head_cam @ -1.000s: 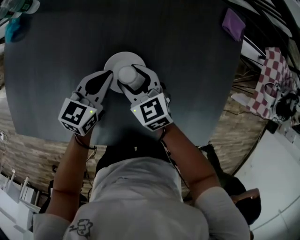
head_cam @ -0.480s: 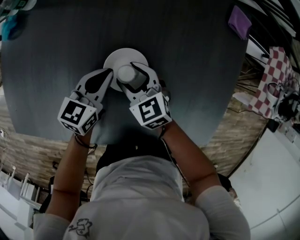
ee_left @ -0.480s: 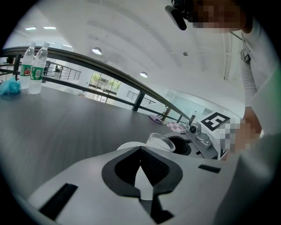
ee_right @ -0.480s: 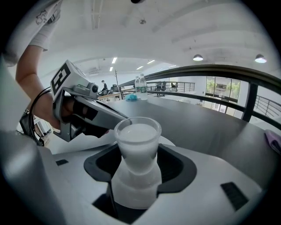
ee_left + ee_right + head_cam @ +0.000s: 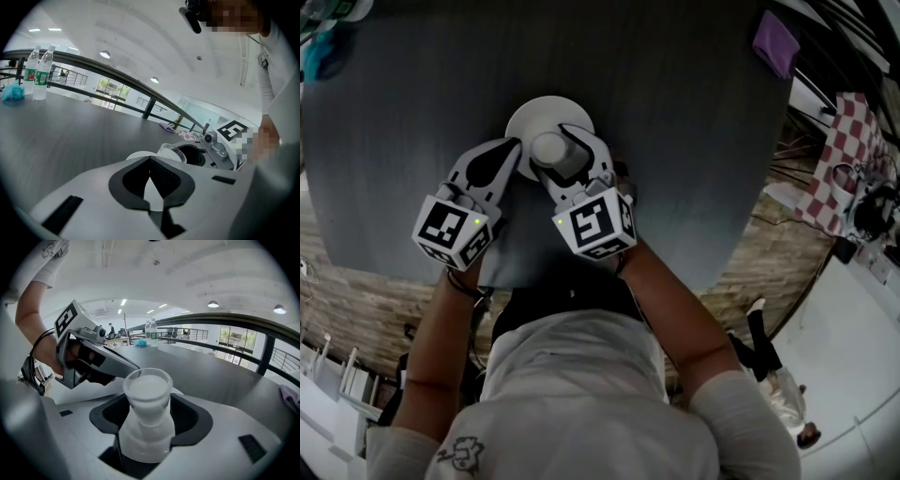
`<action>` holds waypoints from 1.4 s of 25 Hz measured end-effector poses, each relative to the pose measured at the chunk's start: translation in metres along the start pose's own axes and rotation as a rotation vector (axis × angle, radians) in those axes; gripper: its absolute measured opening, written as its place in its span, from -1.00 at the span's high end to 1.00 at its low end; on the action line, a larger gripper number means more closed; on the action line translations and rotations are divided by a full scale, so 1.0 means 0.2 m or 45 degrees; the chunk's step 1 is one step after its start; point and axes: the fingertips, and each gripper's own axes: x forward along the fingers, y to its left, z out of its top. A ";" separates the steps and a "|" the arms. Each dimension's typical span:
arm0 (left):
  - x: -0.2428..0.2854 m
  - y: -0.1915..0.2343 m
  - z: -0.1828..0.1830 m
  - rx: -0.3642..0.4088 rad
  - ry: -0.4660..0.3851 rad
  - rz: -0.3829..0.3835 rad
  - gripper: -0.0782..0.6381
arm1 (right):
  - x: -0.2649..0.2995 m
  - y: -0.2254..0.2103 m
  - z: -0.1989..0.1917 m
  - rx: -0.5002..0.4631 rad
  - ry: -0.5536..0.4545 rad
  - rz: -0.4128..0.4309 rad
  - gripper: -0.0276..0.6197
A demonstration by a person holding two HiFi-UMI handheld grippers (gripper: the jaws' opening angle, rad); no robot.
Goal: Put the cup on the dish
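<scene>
Since a second ago my right hand-held gripper (image 5: 559, 153) has slid slightly left with the cup (image 5: 550, 148).

Head view: it covers the dish's (image 5: 548, 111) near edge on the tabletop (image 5: 675, 141), so I can't tell if cup and dish touch.

Left gripper view: the left hand-held gripper (image 5: 150, 160) is pinched together and empty, angled toward the dish.

Right gripper view: the jaws clamp the upright cup, whose base is hidden.

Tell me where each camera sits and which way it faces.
Head view: on the person's head, facing steeply down at the table; torso and both forearms show.
Left gripper view: on the left hand-held gripper, facing along its shut jaws toward the dish; a sleeve shows.
Right gripper view: on the right hand-held gripper, facing along jaws clamping the cup; the left forearm shows.
Shared: all three show the cup.
</scene>
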 end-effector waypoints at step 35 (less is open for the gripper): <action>-0.89 -1.81 0.54 0.209 -0.411 0.238 0.76 | -1.92 0.52 0.63 -0.004 -0.475 0.289 0.87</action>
